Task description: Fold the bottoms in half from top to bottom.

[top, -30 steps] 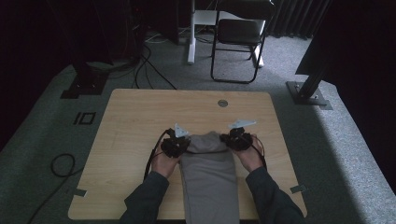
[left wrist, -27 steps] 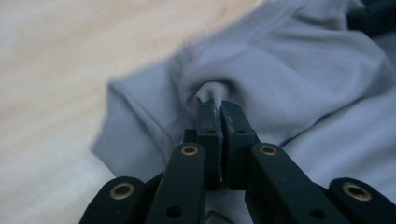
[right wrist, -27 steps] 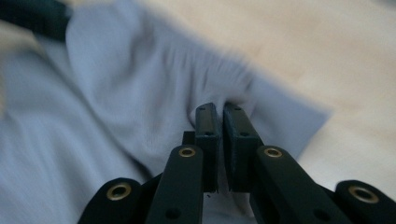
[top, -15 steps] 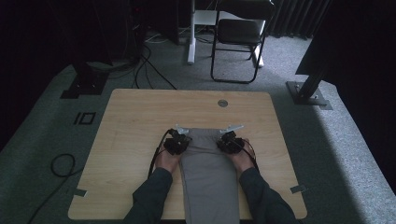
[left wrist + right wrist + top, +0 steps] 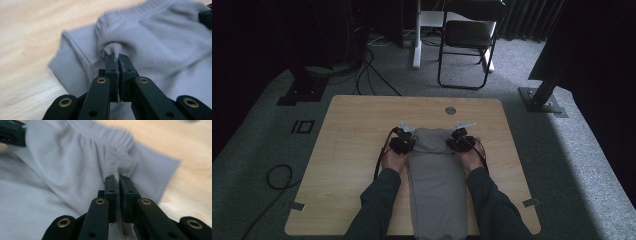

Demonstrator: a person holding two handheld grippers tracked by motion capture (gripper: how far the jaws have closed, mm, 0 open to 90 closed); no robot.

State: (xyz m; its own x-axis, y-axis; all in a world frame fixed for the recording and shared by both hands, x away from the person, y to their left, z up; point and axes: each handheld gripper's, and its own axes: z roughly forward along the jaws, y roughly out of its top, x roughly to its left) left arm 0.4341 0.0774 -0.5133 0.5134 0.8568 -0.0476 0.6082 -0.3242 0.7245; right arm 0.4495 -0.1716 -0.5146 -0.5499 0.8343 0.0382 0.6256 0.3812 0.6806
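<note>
A grey folded garment (image 5: pixel 435 175) lies lengthwise on the wooden table (image 5: pixel 357 130), running from mid-table to the near edge. My left gripper (image 5: pixel 404 142) is shut on the cloth at its far left corner; in the left gripper view the jaws pinch a gathered fold of the grey garment (image 5: pixel 160 37) beside its ribbed hem. My right gripper (image 5: pixel 459 140) is shut on the far right corner, and the right gripper view has the grey garment (image 5: pixel 62 162) bunched between the closed jaws of the right gripper (image 5: pixel 118 178). The left gripper (image 5: pixel 116 56) is likewise closed tight on fabric.
A round grommet (image 5: pixel 450 110) sits in the tabletop near the far edge. Beyond the table stand a black chair (image 5: pixel 467 45) and a dark post base (image 5: pixel 542 97). Cables (image 5: pixel 277 175) lie on the carpet at the left.
Both hands have carried the garment's far edge away from the person, toward the far side of the table, and drawn slightly closer together. The grips are unchanged.
</note>
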